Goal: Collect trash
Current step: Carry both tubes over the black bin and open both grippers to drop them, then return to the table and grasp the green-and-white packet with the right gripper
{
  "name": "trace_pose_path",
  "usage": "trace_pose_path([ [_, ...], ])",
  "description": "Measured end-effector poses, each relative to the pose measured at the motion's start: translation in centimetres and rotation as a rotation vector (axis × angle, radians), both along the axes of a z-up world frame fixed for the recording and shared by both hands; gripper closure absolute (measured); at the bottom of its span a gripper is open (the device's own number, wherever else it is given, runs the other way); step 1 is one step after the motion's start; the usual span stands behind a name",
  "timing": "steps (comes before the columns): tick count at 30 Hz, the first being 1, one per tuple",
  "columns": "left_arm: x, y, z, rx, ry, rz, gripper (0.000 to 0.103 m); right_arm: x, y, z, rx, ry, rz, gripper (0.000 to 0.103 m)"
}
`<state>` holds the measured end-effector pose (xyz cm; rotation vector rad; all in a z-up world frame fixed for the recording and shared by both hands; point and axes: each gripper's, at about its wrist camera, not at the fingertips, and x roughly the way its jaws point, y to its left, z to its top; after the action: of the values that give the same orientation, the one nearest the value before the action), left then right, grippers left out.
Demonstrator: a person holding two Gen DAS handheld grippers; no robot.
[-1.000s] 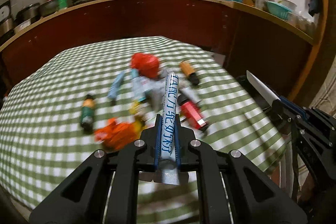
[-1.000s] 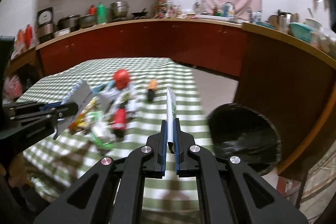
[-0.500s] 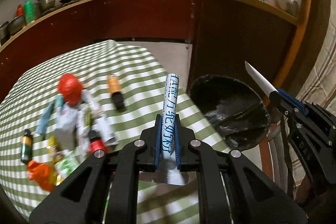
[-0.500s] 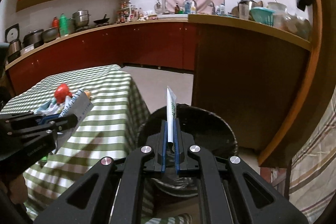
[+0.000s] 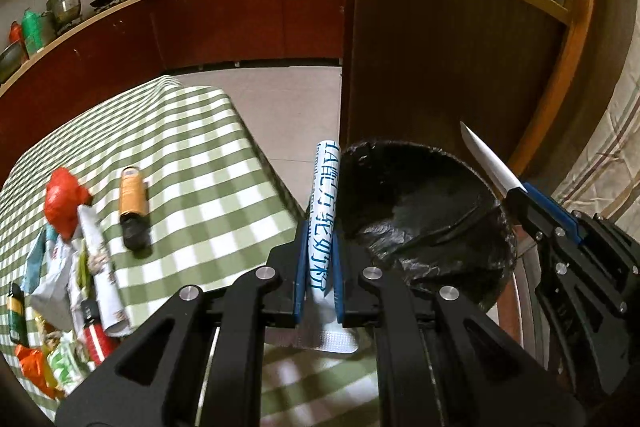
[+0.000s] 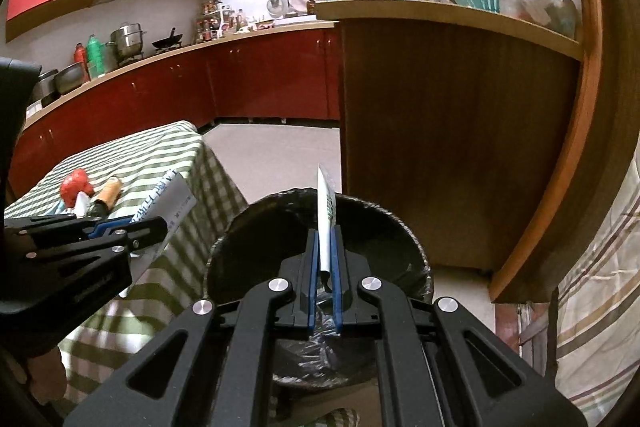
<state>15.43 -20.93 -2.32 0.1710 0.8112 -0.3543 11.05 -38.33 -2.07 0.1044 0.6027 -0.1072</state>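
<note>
On the green-and-white checked tabletop, far to the left, lies a heap of trash: a crumpled orange wrapper, a small dark bottle with a yellow label, a red-capped bottle, a white printed tube and a crumpled red plastic bag. Just right of the heap, apart from it, an orange cylindrical bottle with a black cap lies on its side.

Near the tabletop's right edge, the left claw is pressed together on a flat white packet with blue printed characters, which stands up between the blue pads; a silvery crimped end shows below the pads. The right wrist view shows this left claw holding the packet over the tabletop's edge.

Right of that, on the floor beside the tabletop, sits a round bin lined with a black plastic bag. The right claw pinches a thin white slip with green print, held edge-on above the bin's opening. In the left wrist view the slip juts from the right claw over the bin's far rim. Behind stands a brown wooden counter panel.
</note>
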Motion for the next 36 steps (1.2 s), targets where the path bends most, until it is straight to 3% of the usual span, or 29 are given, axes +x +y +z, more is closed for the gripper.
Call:
trace_pose_path([
  [7,1.3,-2.0,-0.6,0.016,0.01,-0.013,0.088,1.7,-1.8,-1.2,0.018,0.012,-0.021,0.095],
  [11,1.8,-2.2,-1.3,0.018,0.042,-0.001,0.059,2.3,-2.4,-2.1,0.034,0.033,-0.033,0.089],
  [12,1.9,-2.0,-1.3,0.009,0.047,0.003,0.057,2.3,-2.4,-2.2,0.035,0.037,-0.034,0.086],
  [23,1.4,0.0,0.3,-0.006,0.027,0.035,0.045,1.5,-2.5,-1.3,0.037,0.019,-0.07,0.046],
  [30,-0.8,3.7,2.2,-0.011,-0.01,0.062,0.04,0.7,-0.6,0.5,0.025,-0.015,-0.063,0.033],
  [36,-3.1,9.2,3.7,0.003,-0.045,0.137,0.035,0.3,2.6,1.8,0.053,-0.019,0.014,0.029],
])
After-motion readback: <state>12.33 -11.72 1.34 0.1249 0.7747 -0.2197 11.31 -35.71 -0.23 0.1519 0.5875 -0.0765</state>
